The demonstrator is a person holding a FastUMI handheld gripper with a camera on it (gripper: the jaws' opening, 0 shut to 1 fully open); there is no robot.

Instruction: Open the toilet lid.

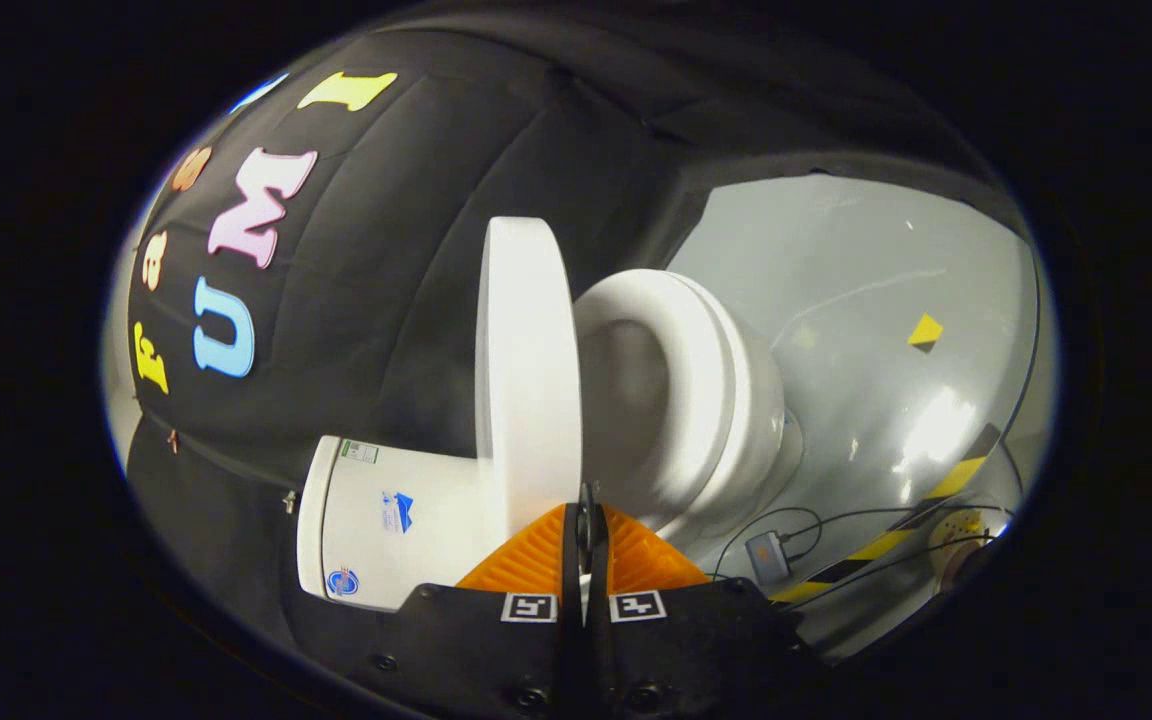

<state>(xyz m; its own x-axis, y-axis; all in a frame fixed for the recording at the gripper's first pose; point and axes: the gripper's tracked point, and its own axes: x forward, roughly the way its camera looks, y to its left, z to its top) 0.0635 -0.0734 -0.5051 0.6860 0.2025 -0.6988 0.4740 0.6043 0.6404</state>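
Pressed together just before the camera, the gripper (585,520) touches the rim of the raised, smooth white plastic toilet lid (528,370), which stands beside the tank (386,520). Easing it gently back would avoid a slam.

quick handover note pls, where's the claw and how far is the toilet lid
Claw: fingers closed together, their tips right at the near edge of the toilet lid; whether they pinch that edge or just touch it cannot be told.
Lid: raised, standing apart from the seat, with the tank on its other side. The view is rolled on its side, so the exact angle is hard to judge.
Done: lid lifted off the seat.
Left: probably ease it back to rest against the tank, then let go and pull away.
Nearby: cables and a small box on the floor beyond the bowl.
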